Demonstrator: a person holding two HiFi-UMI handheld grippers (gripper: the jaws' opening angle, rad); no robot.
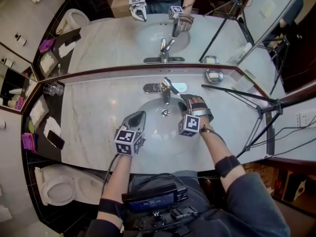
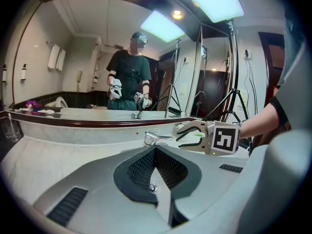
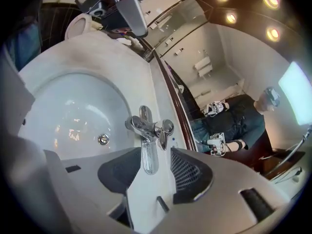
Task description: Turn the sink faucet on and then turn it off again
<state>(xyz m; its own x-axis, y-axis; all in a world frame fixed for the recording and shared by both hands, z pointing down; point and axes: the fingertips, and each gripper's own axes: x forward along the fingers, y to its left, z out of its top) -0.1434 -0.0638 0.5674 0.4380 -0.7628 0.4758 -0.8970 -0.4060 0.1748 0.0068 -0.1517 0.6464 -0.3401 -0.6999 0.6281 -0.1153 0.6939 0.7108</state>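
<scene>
Strapped at the person's chest, closest under the head camera, a dark recorder box (image 1: 153, 201) is showing a lit screen. Beyond it the chrome faucet (image 1: 165, 90) is standing at the back middle of the white basin (image 1: 148, 137), just behind the drain (image 1: 165, 112), with its lever (image 3: 148, 155) swinging out toward the person's right. The right gripper (image 1: 186, 101) is hovering just beside the faucet on that side. Its jaws are standing wide apart, and in its own view the lever is lying in line with the gap, with neither pad pressing on it. The left gripper (image 1: 140, 115) is hanging over the left part of the basin, well clear of the faucet, its jaws closing fully on each other and holding nothing. Around the basin the pale marble counter (image 1: 94, 107) is running back to a wide mirror (image 1: 113, 33) that is reflecting the person and both grippers. A metal soap dish (image 1: 214, 75) is sitting at the back right, a glass (image 1: 52, 89) at the far left, a dark tripod (image 1: 259, 110) is leaning in from the right, and a toilet (image 1: 59, 186) is showing at lower left
</scene>
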